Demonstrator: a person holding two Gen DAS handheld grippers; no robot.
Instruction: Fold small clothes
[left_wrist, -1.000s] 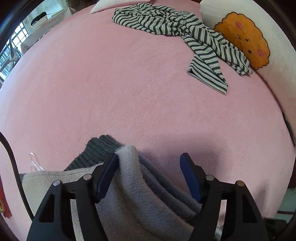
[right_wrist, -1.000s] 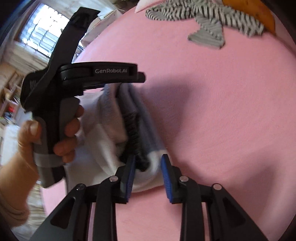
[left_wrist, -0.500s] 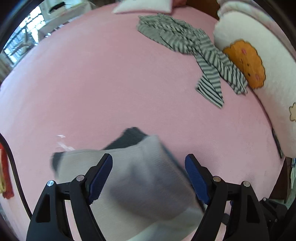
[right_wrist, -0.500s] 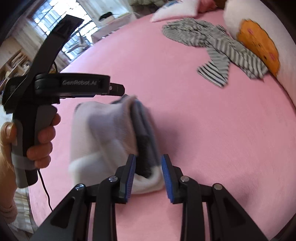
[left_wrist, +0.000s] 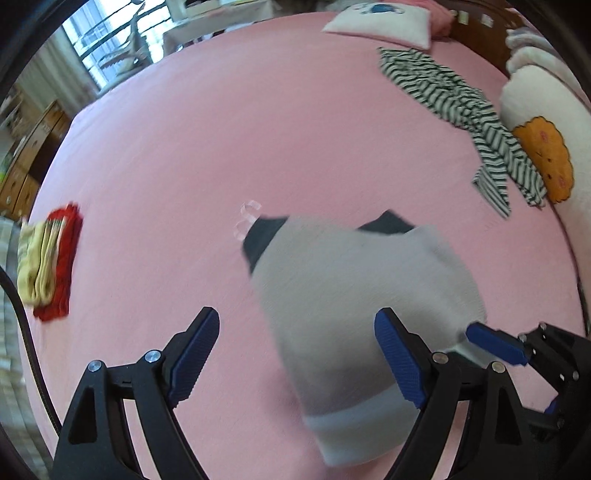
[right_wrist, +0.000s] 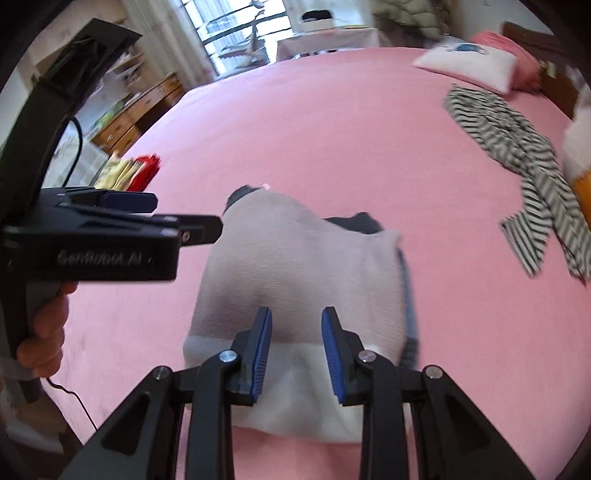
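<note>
A folded grey knit garment with a dark collar (left_wrist: 354, 280) lies low at centre frame on the pink bed (left_wrist: 221, 129). The left hand-held gripper (left_wrist: 295, 354) is opening, its pads clear of the cloth. The right hand-held gripper (right_wrist: 295, 350) hangs narrowly parted above the pale hem, gripping nothing. A striped top (left_wrist: 461, 110) lies at the upper right.

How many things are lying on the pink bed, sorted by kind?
Loose clothes: 2, the folded grey knit sweater and the crumpled black-and-white striped garment.
Stacks of folded clothes: 1, the red and yellow stack.
Pillows and cushions: 3, the white pillow with a blue print, the pink pillow, and the white cushion with an orange cookie patch.
Clear plastic hangers: 1.
Total: 7.
</note>
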